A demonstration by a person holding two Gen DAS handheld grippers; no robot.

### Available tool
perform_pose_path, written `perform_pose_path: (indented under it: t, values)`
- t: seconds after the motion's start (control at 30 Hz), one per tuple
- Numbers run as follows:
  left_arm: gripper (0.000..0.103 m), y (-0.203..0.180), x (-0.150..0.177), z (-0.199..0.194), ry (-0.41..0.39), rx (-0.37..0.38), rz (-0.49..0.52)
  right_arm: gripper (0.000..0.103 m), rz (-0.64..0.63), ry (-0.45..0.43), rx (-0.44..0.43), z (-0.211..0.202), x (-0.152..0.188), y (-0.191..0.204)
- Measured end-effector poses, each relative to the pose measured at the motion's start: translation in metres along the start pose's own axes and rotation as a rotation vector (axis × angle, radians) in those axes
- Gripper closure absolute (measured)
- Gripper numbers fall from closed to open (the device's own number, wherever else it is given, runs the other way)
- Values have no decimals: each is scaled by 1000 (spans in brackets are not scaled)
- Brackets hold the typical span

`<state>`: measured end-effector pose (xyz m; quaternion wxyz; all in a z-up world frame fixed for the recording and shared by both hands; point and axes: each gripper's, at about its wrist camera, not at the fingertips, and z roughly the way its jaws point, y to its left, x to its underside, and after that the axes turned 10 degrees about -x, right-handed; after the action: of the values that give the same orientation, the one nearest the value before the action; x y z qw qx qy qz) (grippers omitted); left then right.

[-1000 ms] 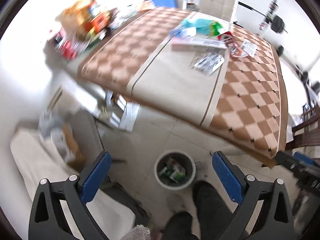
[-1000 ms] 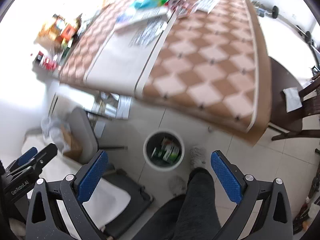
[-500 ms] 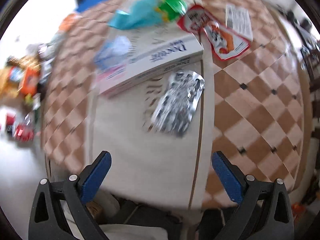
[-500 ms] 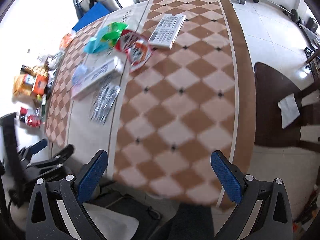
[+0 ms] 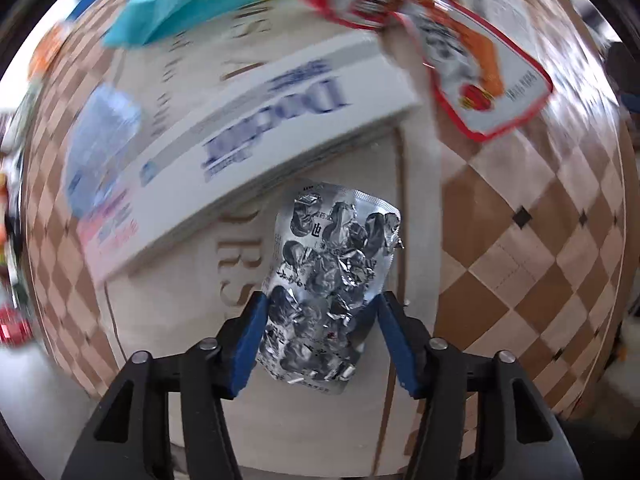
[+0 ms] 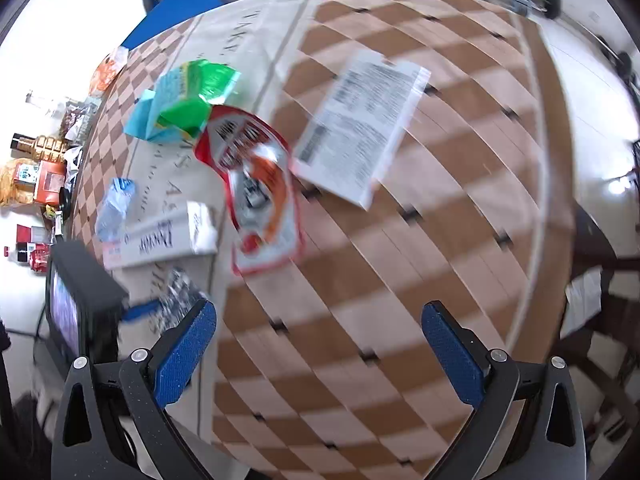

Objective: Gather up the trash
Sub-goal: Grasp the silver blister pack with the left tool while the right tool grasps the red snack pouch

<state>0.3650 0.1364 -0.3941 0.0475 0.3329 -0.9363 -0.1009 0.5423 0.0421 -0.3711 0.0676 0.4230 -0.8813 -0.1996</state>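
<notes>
A crumpled silver foil wrapper (image 5: pixel 328 276) lies flat on the beige strip of the checkered tablecloth (image 5: pixel 520 264). My left gripper (image 5: pixel 320 320) points straight down over it. Its jaws are closing, with the wrapper between them and the blue pads (image 5: pixel 250 344) right at its two side edges; the wrapper is not squeezed or lifted. The right wrist view shows the same wrapper (image 6: pixel 176 300) beside the left gripper's black body (image 6: pixel 80 292). My right gripper (image 6: pixel 320 344) hangs open above bare checkered cloth with nothing between its fingers.
More litter lies past the wrapper: a long white box (image 5: pixel 248 128), a red and white snack bag (image 6: pixel 260 188), a teal and green bag (image 6: pixel 180 104), a white printed packet (image 6: pixel 360 128) and a bluish plastic wrapper (image 6: pixel 114 204). A dark chair (image 6: pixel 592 248) stands at the table's right.
Both grippers left the floor bin and came over the table. The left one dropped onto the silver wrapper and its jaws narrowed. The right one moved farther in over the cloth, still wide.
</notes>
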Motion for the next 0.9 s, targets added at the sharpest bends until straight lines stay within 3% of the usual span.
perform_pose_path:
  t: [0.13, 0.2, 0.27, 0.33, 0.37, 0.47, 0.5, 0.57, 0.67, 0.77, 0.83, 0.9]
  values:
    - [56, 38, 25, 7, 84, 69, -327, 0, -51, 25, 25, 27, -27, 21]
    - [56, 55, 42, 10, 113, 111, -492, 6, -83, 43, 61, 45, -36, 32]
    - [56, 64, 54, 12, 123, 140, -577, 12, -100, 69, 87, 63, -42, 37]
    - [56, 66, 60, 12, 133, 146, -604, 29, -105, 108, 94, 82, -44, 39]
    - [56, 64, 60, 12, 137, 139, -596, 43, -109, 129, 108, 90, -43, 39]
    - [56, 61, 57, 11, 132, 106, -561, 58, -154, 103, 110, 90, -35, 47]
    - [56, 60, 59, 11, 129, 92, -551, 79, -147, 118, 103, 91, -30, 45]
    - [56, 56, 54, 10, 119, 77, -537, 90, -146, 133, 102, 88, -18, 39]
    - [56, 56, 45, 8, 109, 63, -518, 91, -108, 177, 73, 79, 5, 19]
    - [55, 57, 42, 8, 109, 63, -526, 89, 6, 186, -26, 63, 18, -5]
    - [55, 55, 44, 6, 112, 64, -530, 68, 36, 144, -10, 51, 14, -9]
    - [55, 54, 46, 5, 117, 65, -534, 25, 40, 74, 1, 39, 4, -7]
